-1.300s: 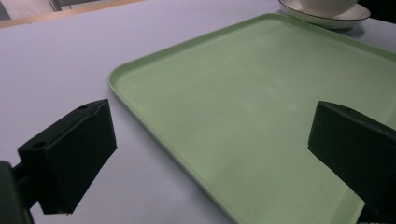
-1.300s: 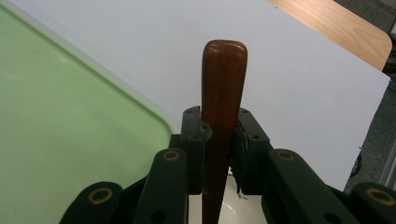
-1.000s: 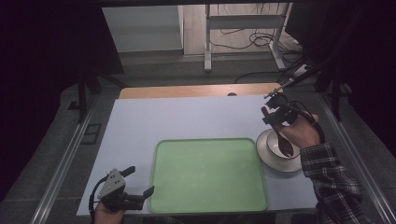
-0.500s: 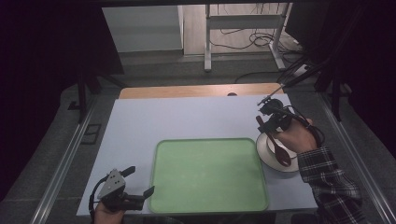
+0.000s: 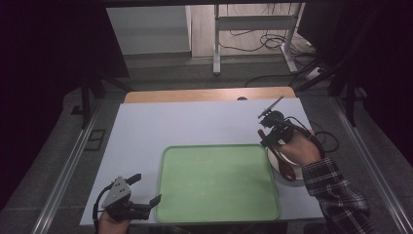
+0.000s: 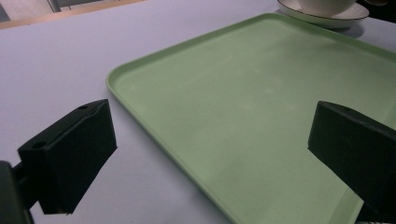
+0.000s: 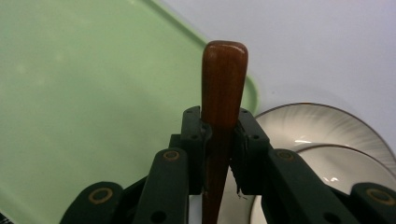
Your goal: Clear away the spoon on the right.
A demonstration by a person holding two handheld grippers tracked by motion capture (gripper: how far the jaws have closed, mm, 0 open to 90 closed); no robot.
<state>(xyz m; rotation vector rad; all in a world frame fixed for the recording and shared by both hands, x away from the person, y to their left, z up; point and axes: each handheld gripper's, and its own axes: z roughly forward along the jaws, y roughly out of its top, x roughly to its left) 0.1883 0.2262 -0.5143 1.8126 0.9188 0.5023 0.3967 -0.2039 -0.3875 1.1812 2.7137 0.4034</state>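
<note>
On the pale lavender surface (image 5: 195,124), a flat rectangular light-green plastic tray (image 5: 218,183) with rounded corners and a low raised rim lies near the front edge, and nothing lies in it. Just beside the tray's right edge stands a white ceramic saucer with a thin dark rim line (image 7: 308,123); in the left gripper view it carries a white cup or bowl (image 6: 327,5), cut off by the top of the picture, so what it holds cannot be told.

The right hand-held gripper (image 5: 272,132) is over the far right corner of the tray and the saucer, held by a hand (image 5: 299,148) with a plaid sleeve (image 5: 336,195). Its jaws are clamped narrowly on the shaft of a dark reddish-brown wooden spoon (image 7: 223,93). In the right gripper view the rounded end of the handle stands out beyond the jaws, over the tray's corner. In the high view the spoon's bowl end lies toward the near side, over the saucer; whether it touches the dish cannot be told.

The left hand-held gripper (image 5: 144,190) is at the near left of the surface, just beside the tray's near left corner. Its jaws are spread wide and hold nothing; in its own view one jaw is over the bare surface and the other over the tray.
</note>
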